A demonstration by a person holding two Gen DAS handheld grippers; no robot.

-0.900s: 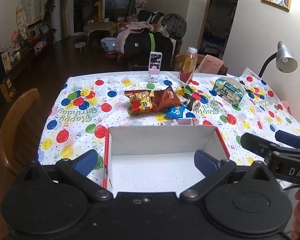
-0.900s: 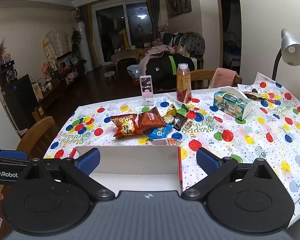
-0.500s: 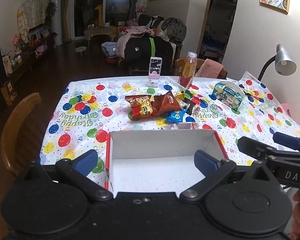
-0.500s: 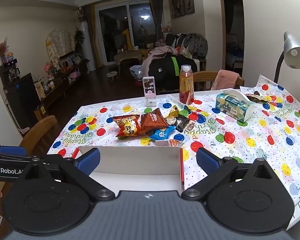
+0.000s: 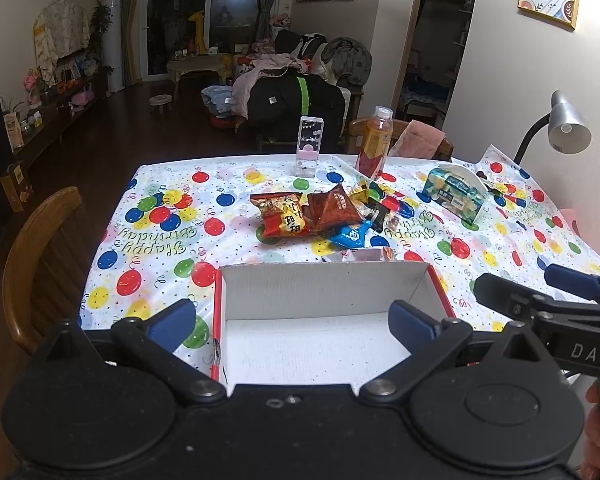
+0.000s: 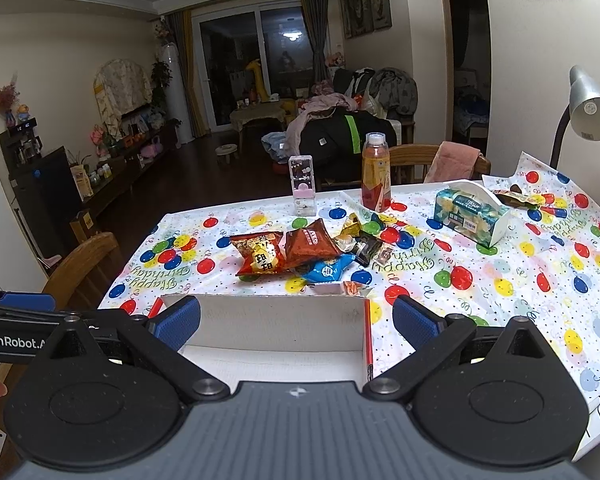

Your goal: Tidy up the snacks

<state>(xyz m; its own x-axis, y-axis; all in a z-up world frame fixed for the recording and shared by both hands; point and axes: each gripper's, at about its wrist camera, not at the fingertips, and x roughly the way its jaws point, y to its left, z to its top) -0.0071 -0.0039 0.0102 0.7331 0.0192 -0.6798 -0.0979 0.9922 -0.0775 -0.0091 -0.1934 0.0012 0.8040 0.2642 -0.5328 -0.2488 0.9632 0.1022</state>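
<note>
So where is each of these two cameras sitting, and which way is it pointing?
Left wrist view: sits on the left claw, looking forward over the white box to the snack pile; the right claw and a bit of hand show at right.
Right wrist view: sits on the right claw, facing the same way from further right; the left claw and a fingertip show at left.
Shared: box, snacks, bottle, tissue pack, balloon tablecloth. Both claws are open.

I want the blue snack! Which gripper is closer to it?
Right, slightly. The blue snack packet lies just beyond the box, straight ahead of the right gripper; the left gripper sits further left of it.
</note>
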